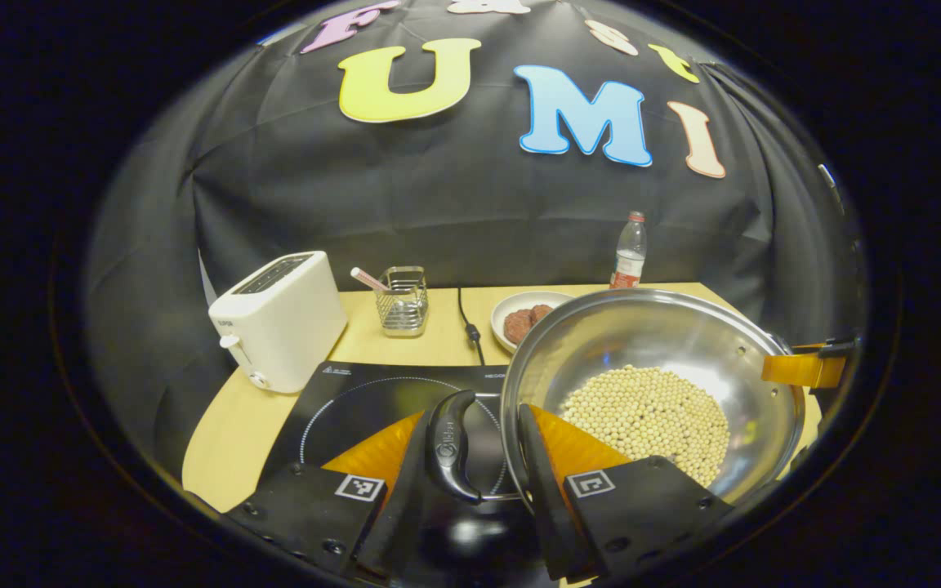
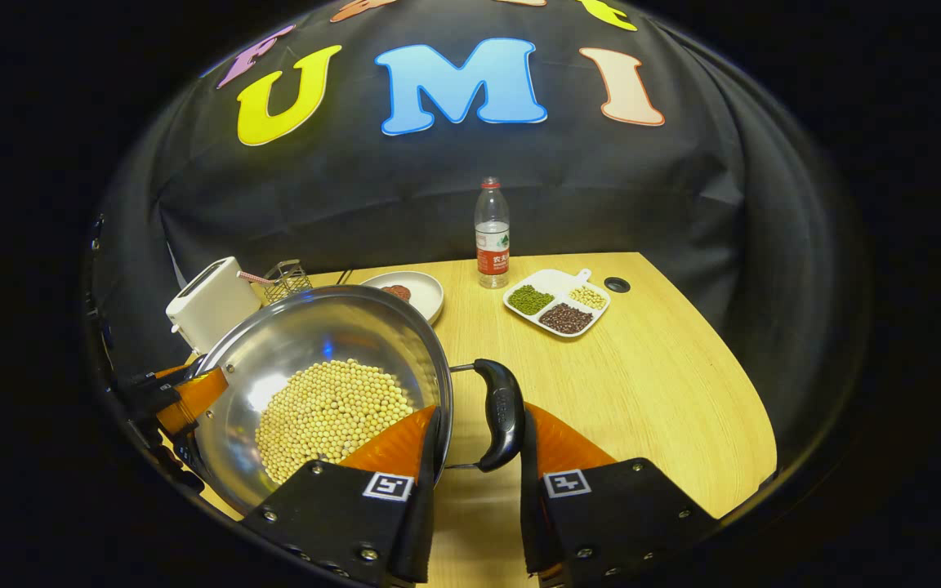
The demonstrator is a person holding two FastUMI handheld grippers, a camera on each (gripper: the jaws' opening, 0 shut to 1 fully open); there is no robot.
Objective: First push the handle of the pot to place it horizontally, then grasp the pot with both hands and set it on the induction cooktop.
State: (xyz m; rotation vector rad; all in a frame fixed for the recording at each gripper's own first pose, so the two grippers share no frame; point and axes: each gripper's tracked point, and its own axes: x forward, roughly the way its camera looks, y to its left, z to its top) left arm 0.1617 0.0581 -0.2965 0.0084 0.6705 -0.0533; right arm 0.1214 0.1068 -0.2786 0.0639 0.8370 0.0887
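The pot (image 1: 650,384), a shiny steel pan with a heap of pale beans (image 1: 646,420) in its bowl, is the landmark here. In the left gripper view, the left gripper (image 1: 483,457) straddles the pot's near side handle (image 1: 452,445): one finger lies outside the black grip, the other lies against the rim on the bowl side, so the handle sits between the two fingers. The fingers are drawn in close around it, though whether both press on the grip cannot be told. Below and to the left of the pot lies the black induction cooktop (image 1: 356,400); the pot's left edge overlaps it, and whether the pot rests on anything is unclear. At the pot's far rim the other gripper shows as an orange finger.

In the right gripper view, the right gripper (image 2: 479,441) frames the pot's opposite handle (image 2: 501,412) in the same way, one finger against the rim, one outside the grip; firm contact cannot be confirmed.

Behind the pot on the counter (image 2: 666,384) stand a white toaster (image 1: 278,318), a wire holder (image 1: 403,300), a plate (image 1: 524,314), a water bottle (image 2: 492,233) and a divided dish of beans (image 2: 559,302).
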